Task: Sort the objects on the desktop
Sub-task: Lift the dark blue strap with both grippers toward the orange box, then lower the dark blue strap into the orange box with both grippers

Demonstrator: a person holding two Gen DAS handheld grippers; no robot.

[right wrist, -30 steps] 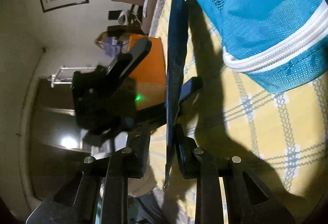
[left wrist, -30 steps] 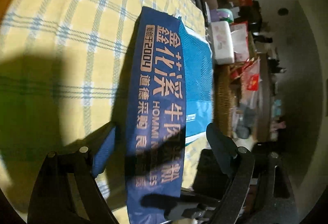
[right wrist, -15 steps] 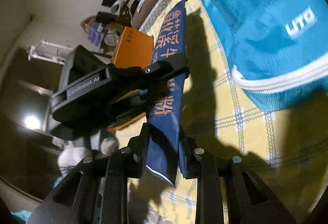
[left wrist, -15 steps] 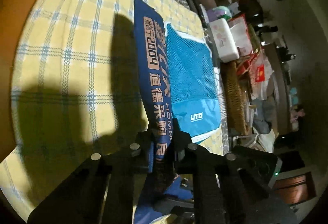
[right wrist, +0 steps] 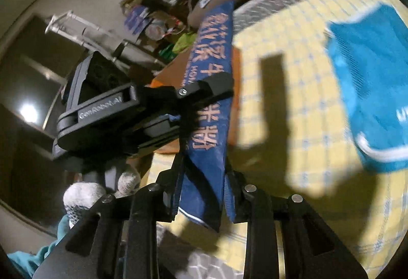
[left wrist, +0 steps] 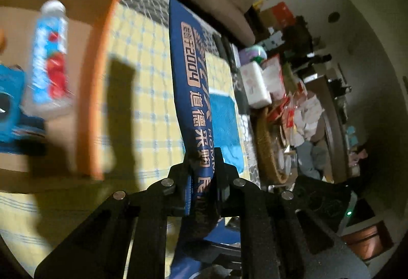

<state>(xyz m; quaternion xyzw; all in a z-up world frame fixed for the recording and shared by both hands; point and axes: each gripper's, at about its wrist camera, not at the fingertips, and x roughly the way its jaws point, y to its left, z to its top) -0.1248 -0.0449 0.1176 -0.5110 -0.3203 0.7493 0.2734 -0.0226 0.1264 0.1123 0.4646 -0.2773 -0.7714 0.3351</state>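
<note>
Both hand-held grippers clamp the same dark blue packet with orange Chinese lettering [left wrist: 197,110], lifted clear of the worktop. Left hand-held gripper [left wrist: 201,179]: jaws have just been closing, now pressed together on the packet near its lower end; packet runs up and away from the camera, on edge. Right hand-held gripper [right wrist: 201,192]: jaws squeezed on the packet's [right wrist: 211,90] other end, packet between the pads.

In the right wrist view the left hand-held gripper [right wrist: 204,86] shows as a black body marked "GenRobot.AI", gripping the packet further along from the left side. A gloved hand [right wrist: 84,194] in grey knit sits under it.

Worktop is covered by a yellow checked cloth with blue lines [left wrist: 142,90], strong shadows of the packet across it. A teal mesh pouch with white zip trim [right wrist: 374,90] lies flat on the cloth, right of the packet and apart from it; in the left wrist view it [left wrist: 224,123] peeks out from behind the packet.

Orange-rimmed cardboard tray [left wrist: 99,90] sits left on the cloth, holding a bottle with white cap and red-and-blue label [left wrist: 49,54], lying down, blurred. Another blue item at the tray's left edge, too blurred to name.

Clutter at right beyond the worktop: white tissue pack [left wrist: 255,85], wicker basket [left wrist: 265,143].
</note>
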